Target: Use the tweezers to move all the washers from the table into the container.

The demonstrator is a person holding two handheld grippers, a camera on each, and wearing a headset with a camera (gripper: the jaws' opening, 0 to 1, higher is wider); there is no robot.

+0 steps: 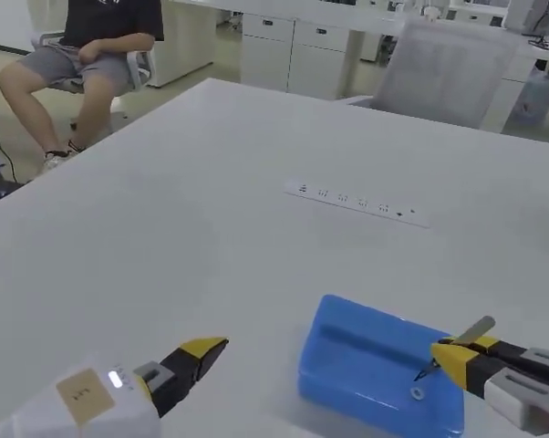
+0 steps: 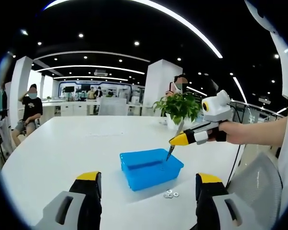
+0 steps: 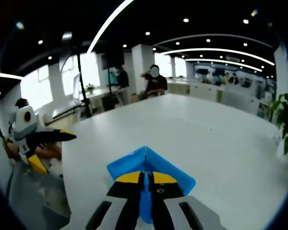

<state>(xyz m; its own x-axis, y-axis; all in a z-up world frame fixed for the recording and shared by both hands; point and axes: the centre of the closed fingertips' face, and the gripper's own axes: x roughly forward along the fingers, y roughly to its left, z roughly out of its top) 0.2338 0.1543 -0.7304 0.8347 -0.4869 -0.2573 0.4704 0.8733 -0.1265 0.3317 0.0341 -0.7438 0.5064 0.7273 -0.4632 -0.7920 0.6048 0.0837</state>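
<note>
A power strip (image 1: 357,202), perhaps recessed, lies flat; a person (image 1: 92,46) sits beyond; a potted plant (image 2: 178,106) stands apart.

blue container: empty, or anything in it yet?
Not empty: the head view shows one washer on the floor of the blue container, beside the tip of the tweezers.

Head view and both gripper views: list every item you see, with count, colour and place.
table: one, white, under everything
container: one, blue, near edge of table
loose washers: about three, silver, on table beside container
stored washer: one, silver, inside container
socket strip: one, white, set into table
plant: one, green, beyond the container
tweezers: one, grey, tip over container
left gripper: one, yellow-tipped, open, left of container
right gripper: one, yellow-tipped, shut on tweezers
</note>
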